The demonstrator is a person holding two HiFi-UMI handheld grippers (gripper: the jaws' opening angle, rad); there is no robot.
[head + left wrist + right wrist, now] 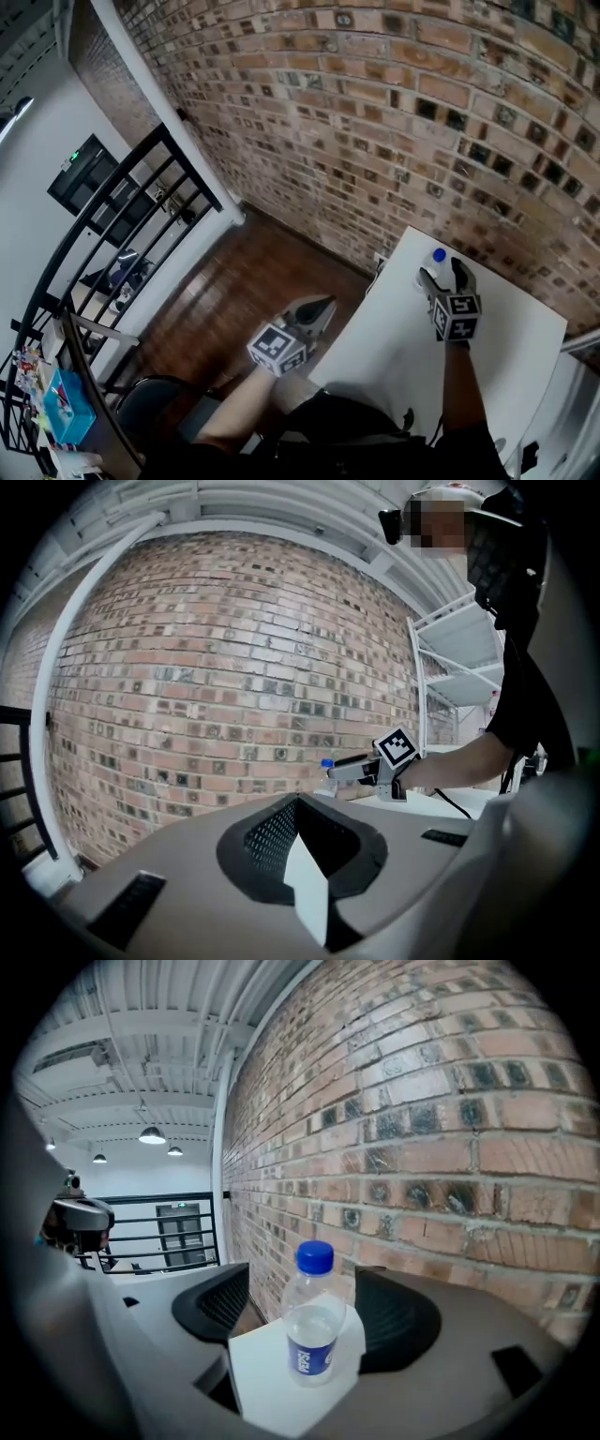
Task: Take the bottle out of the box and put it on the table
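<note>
Right gripper view: the bottle stands upright at the table's far corner by the brick wall. It sits between the right gripper's wide-open jaws, pads clear of it. Head view only: right forearm extended over the table, and the left gripper off its left edge. Left gripper view: jaws closed, empty, level.
</note>
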